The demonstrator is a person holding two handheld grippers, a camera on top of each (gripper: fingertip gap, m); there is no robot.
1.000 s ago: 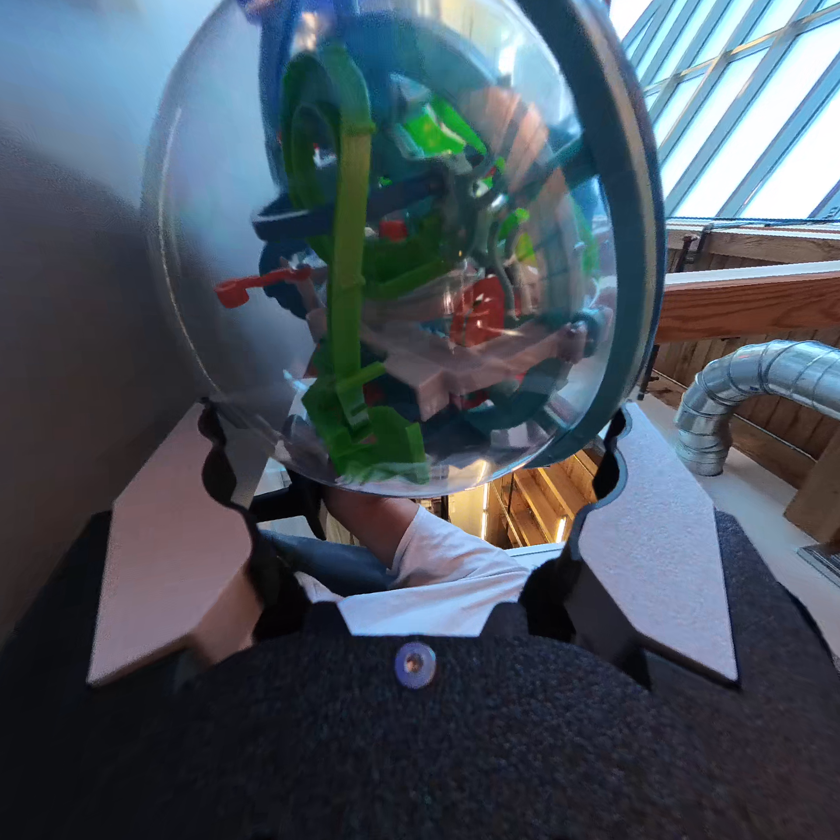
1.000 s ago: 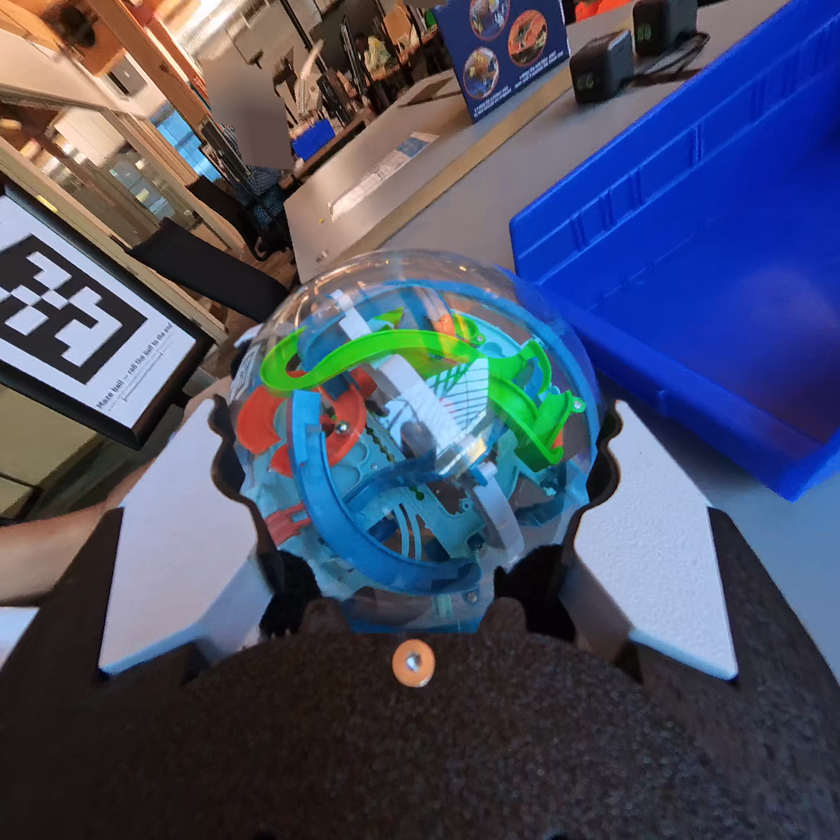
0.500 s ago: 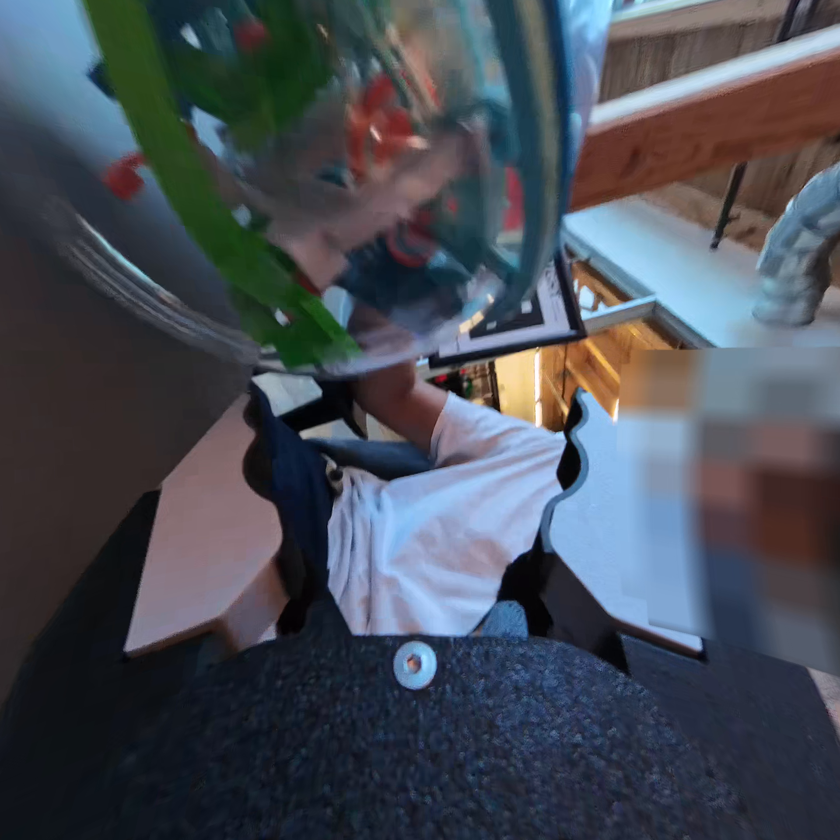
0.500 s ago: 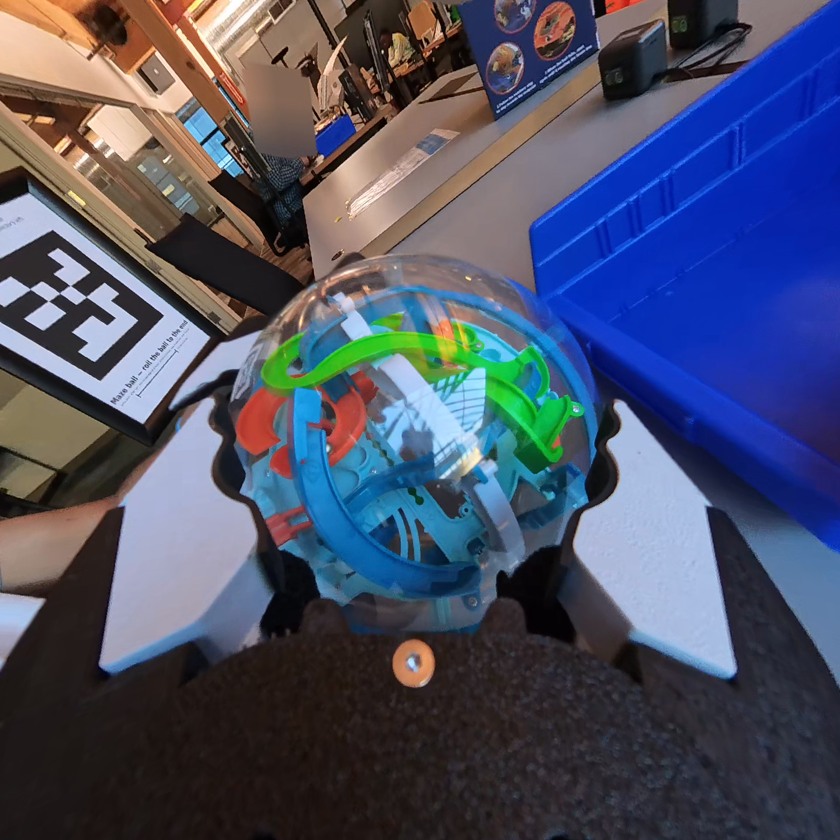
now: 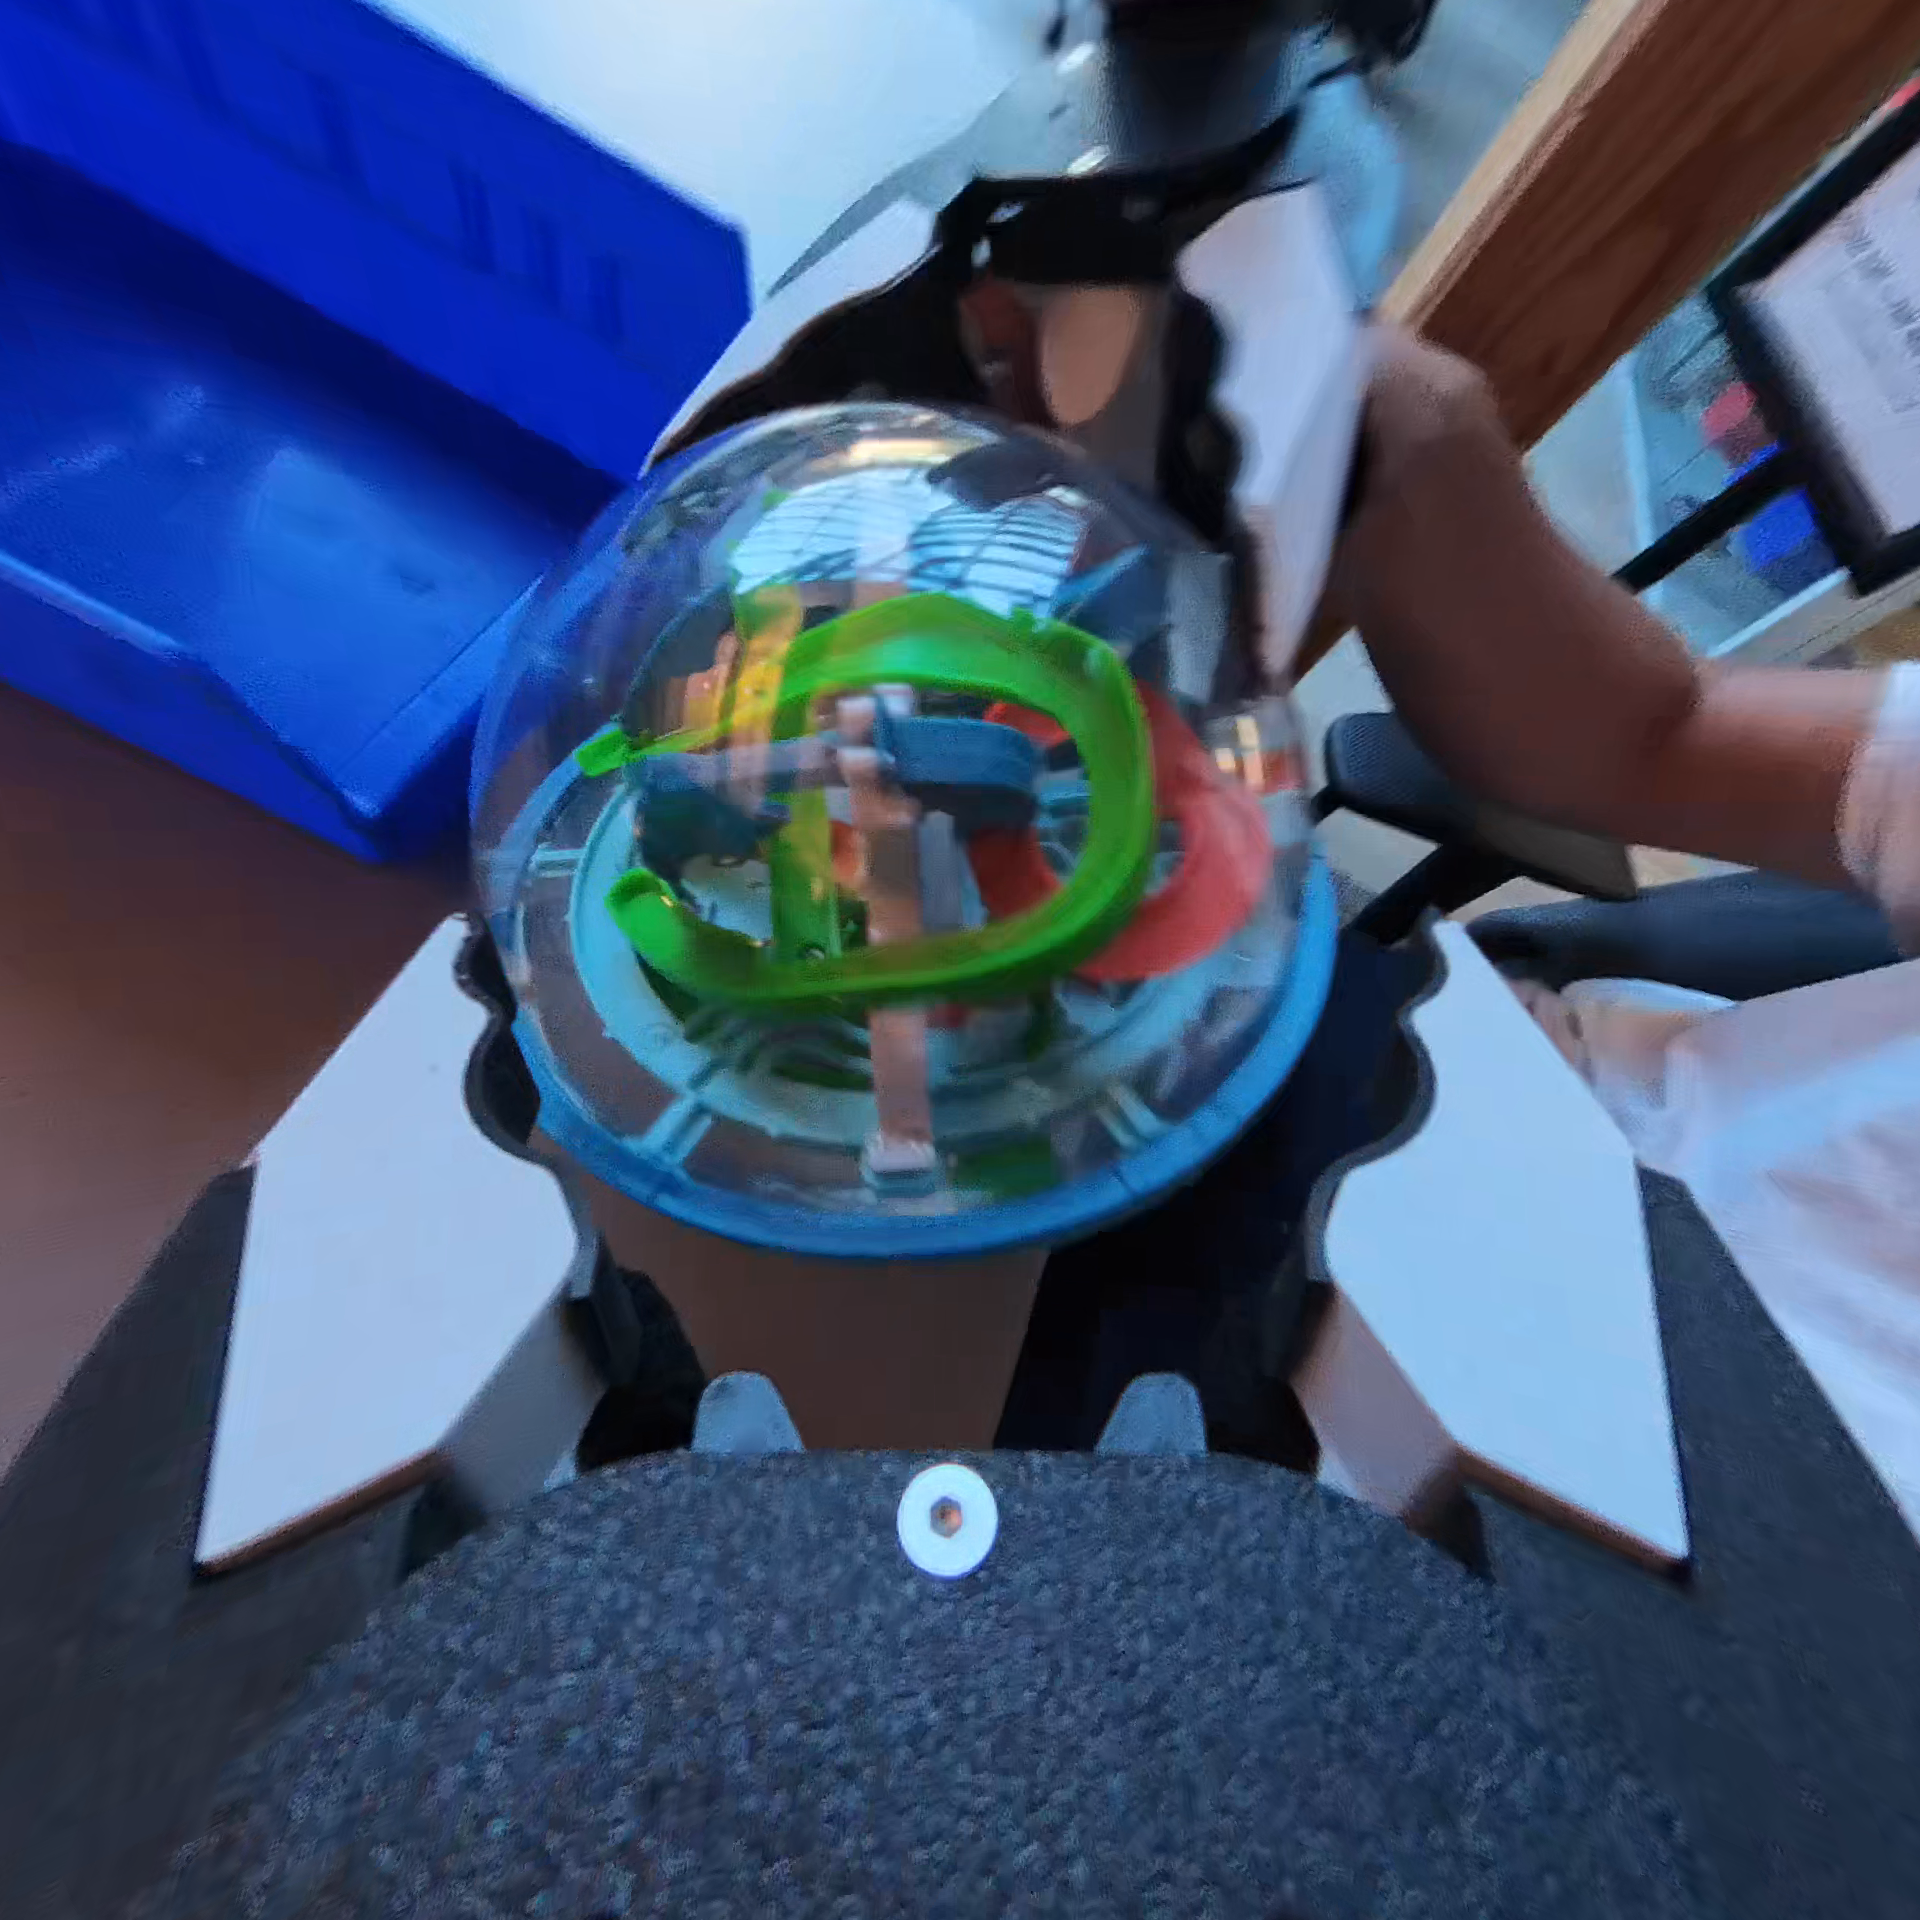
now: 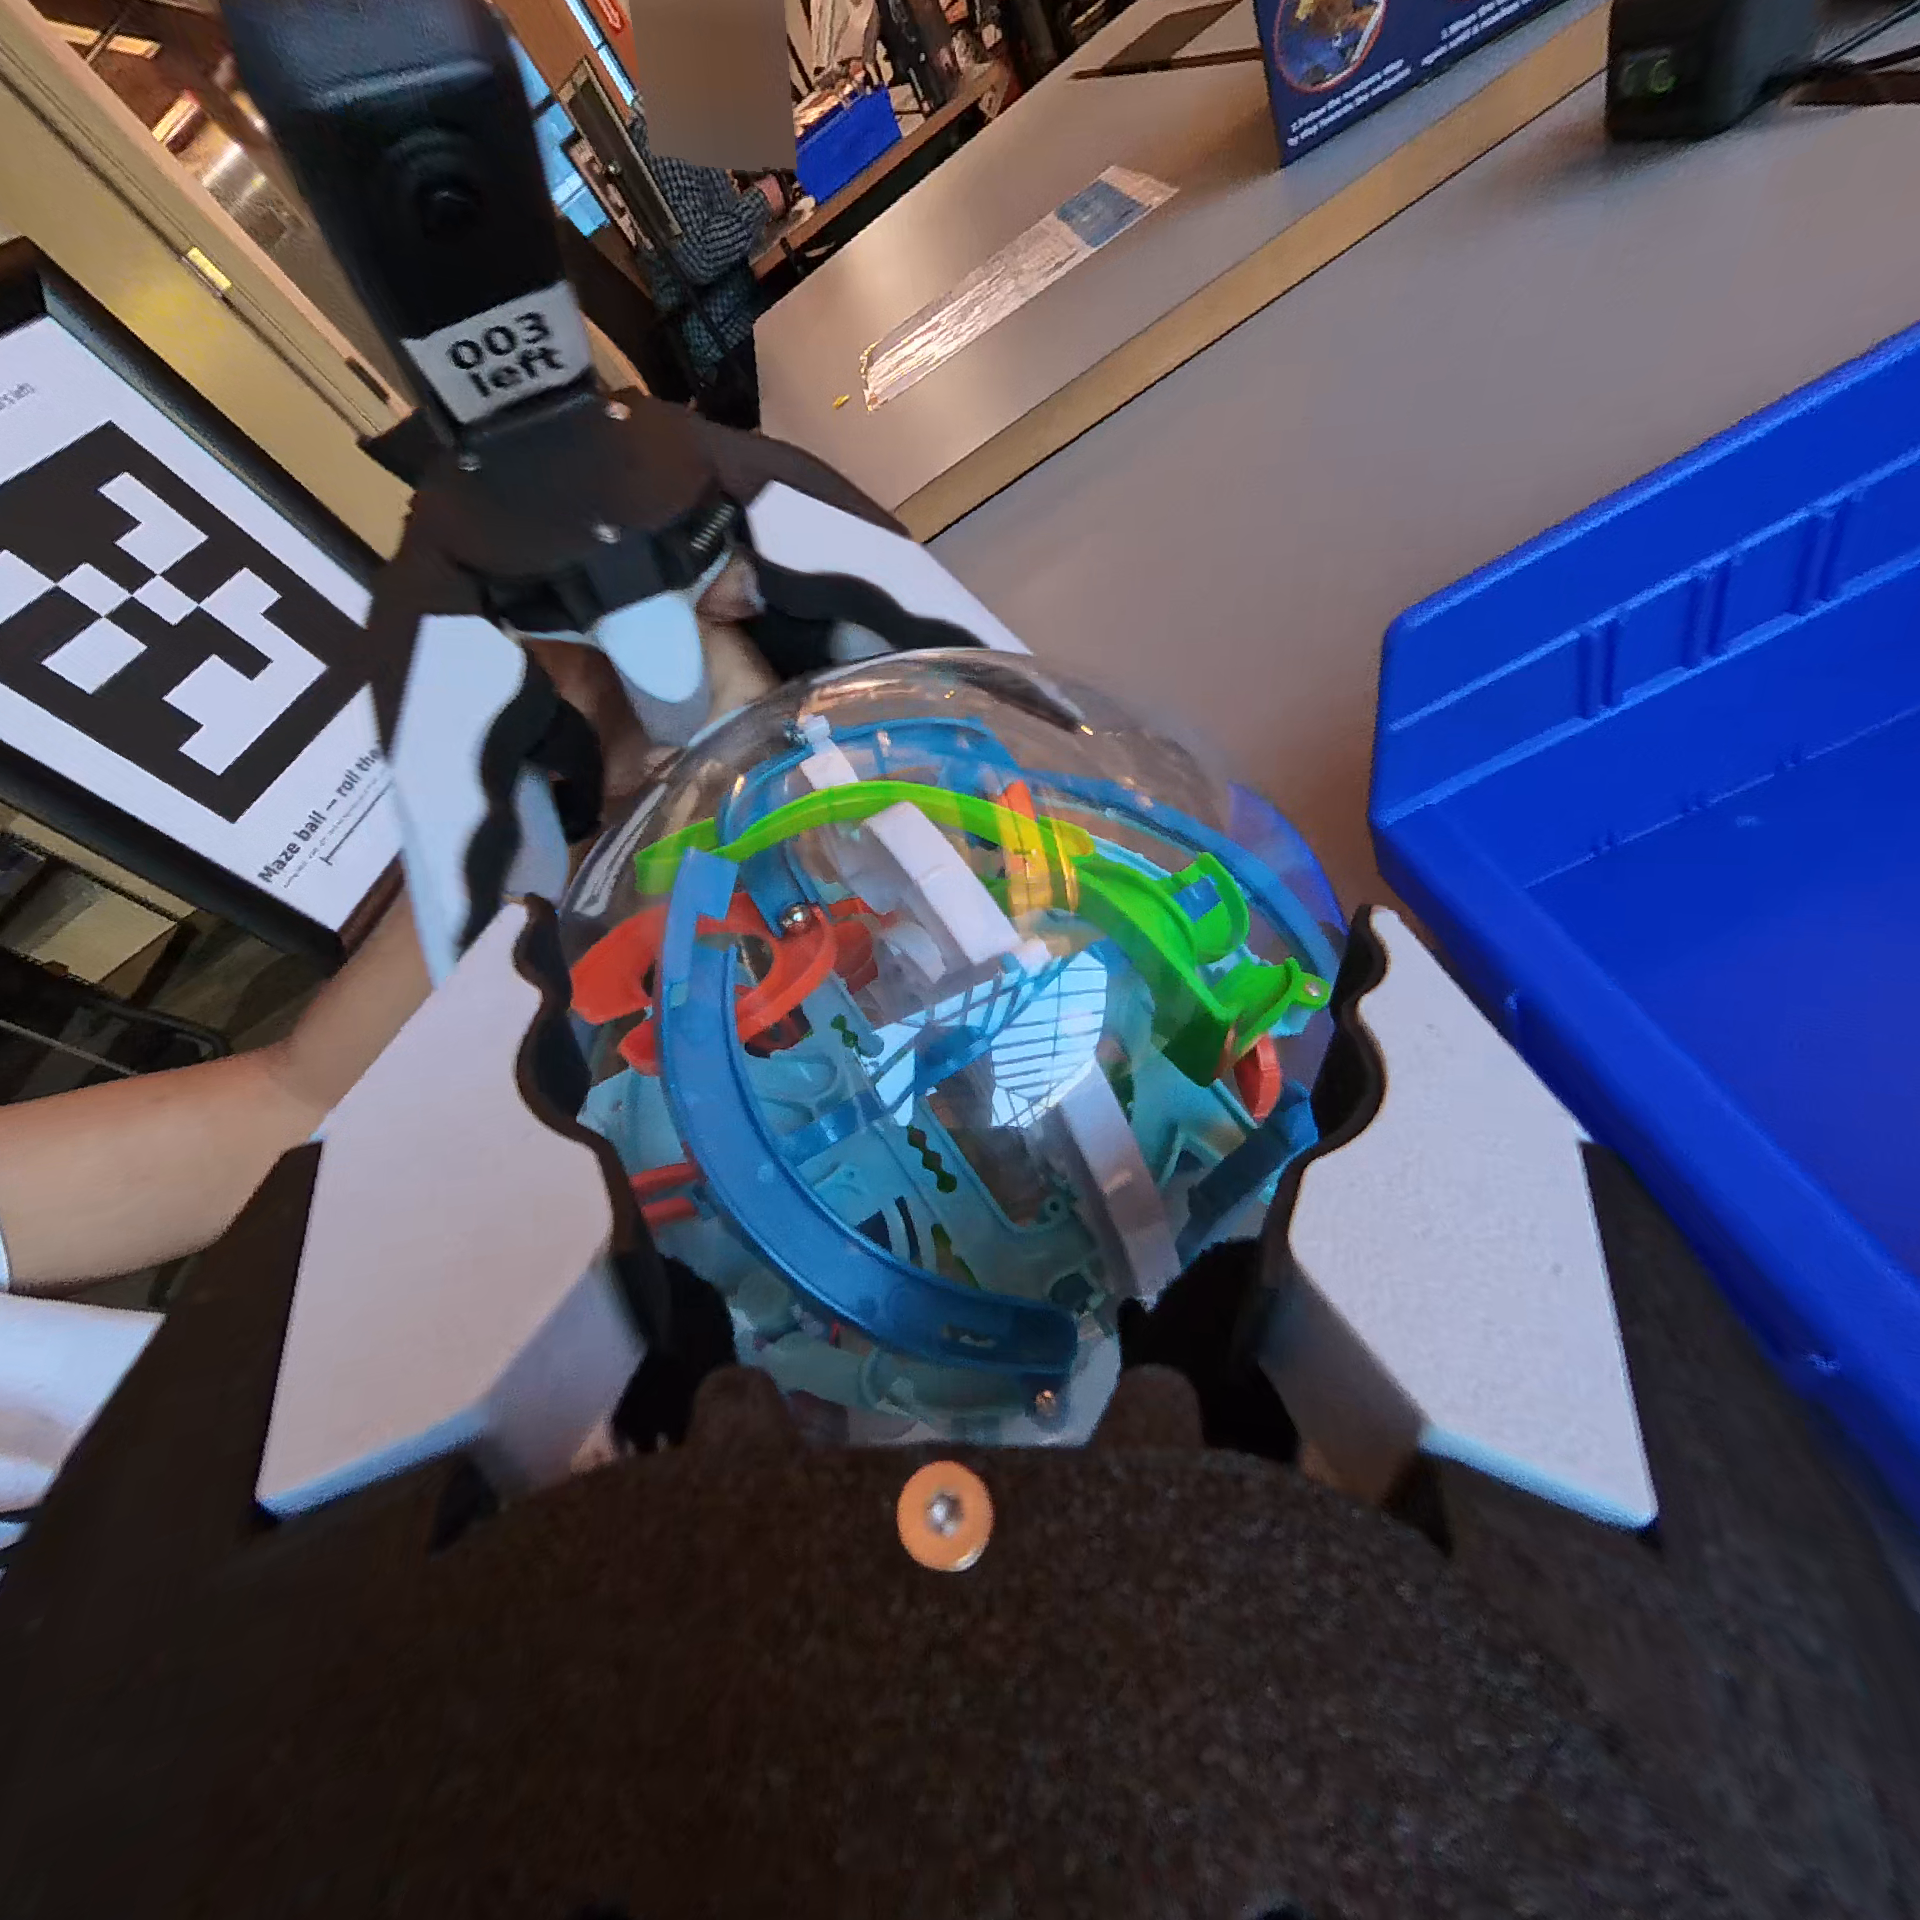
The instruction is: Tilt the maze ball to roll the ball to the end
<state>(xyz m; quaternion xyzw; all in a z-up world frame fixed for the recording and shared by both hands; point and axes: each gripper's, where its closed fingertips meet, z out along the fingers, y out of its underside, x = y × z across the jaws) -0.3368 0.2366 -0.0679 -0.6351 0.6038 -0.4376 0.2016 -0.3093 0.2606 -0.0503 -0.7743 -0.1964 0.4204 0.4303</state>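
Clearly the maze ball [image 6: 940, 1049] sits gripped between the two white fingers of the right gripper [image 6: 940, 1081], whose wavy black pads press its clear shell at the 9 and 3 o'clock sides. Inside the shell run a green track [image 6: 1091, 862], a broad blue arc [image 6: 831, 1226], a white strip and orange pieces; a small steel ball [image 6: 798, 916] rests on the orange piece at about 10 o'clock from the sphere's middle.

In the left wrist view the same maze ball [image 5: 894, 821] shows from its other side, with a blue rim along its lower edge and a green loop under the dome. The left gripper [image 5: 935, 1049] has its fingers spread wide on either side of the sphere; the left finger's pad lies just beside the blue rim at 9 o'clock, while a gap shows at the right one. Whether that left pad touches the shell I cannot tell. In the right wrist view this left gripper [image 6: 644, 727] comes in from 11 o'clock, its fingers parted.

At 2 o'clock of the ball in the right wrist view lies a blue bin [image 6: 1662, 831] on a grey table [image 6: 1247, 436]. At 9 o'clock stands a framed card [image 6: 156, 644] with a black-and-white marker, and below it a person's forearm [image 6: 135, 1164] reaches in. In the left wrist view the right gripper [image 5: 1091, 239] shows at 12 o'clock behind the ball, the blue bin [image 5: 260, 416] at 10 o'clock.
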